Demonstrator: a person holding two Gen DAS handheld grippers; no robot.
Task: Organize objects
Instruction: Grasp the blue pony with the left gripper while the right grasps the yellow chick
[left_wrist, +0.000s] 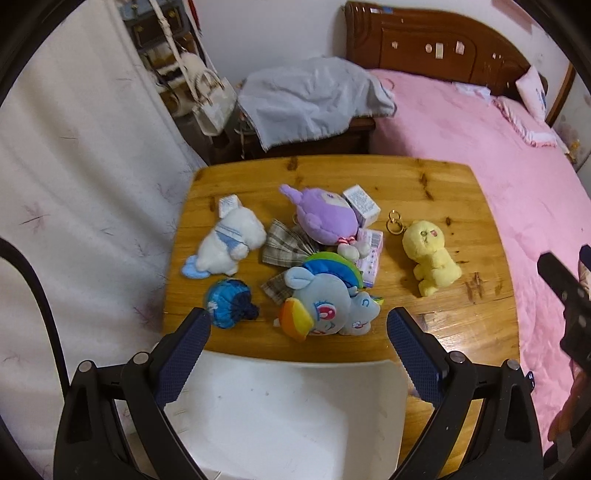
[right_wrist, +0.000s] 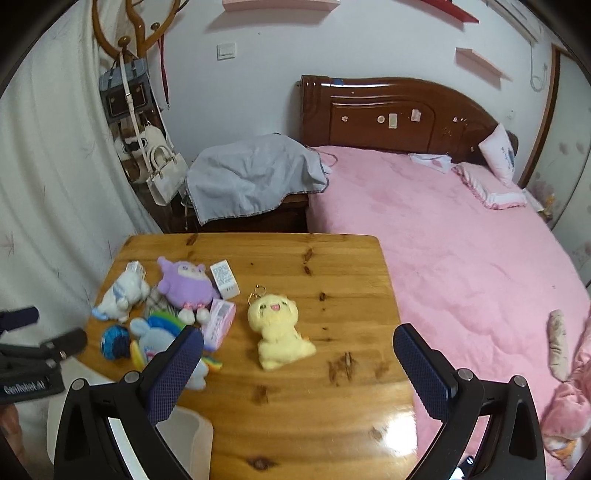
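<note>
While both jaws stand wide and empty, the left gripper hangs over a white bin, the blue pony plush just ahead between its fingers. Over the tabletop, the right gripper is spread too, with the yellow plush right ahead, apart from the toy pile to its left.

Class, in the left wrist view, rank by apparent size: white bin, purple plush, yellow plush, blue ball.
1. white bin, though nearest the camera
2. purple plush and yellow plush, too alike to rank
3. blue ball
</note>
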